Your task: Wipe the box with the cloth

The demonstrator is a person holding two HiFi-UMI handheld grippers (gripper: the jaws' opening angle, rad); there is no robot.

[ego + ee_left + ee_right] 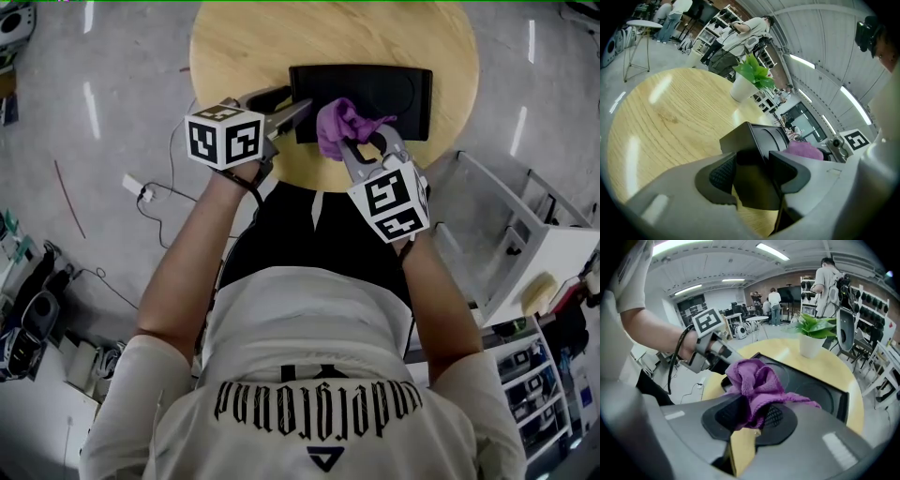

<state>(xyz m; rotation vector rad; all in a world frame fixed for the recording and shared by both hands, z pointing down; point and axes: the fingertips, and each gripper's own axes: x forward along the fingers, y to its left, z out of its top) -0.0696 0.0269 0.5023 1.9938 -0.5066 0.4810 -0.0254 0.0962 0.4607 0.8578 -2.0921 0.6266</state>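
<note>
The left gripper (292,109) has its jaws closed on the near left corner of the black box (398,94), the dark edge pinched between both pads in the left gripper view. The right gripper (367,142) is clamped on a bunched purple cloth (336,122), which rests on the box's top near its middle. The box lies flat on the near part of the round wooden table (328,33). A potted plant (813,333) stands farther back on the table.

Floor (112,141): grey, glossy concrete.
Table (234,37): round, pale wood.
Shelving (562,248): white, at right.
Ceiling lights (773,251): long strips overhead.
</note>
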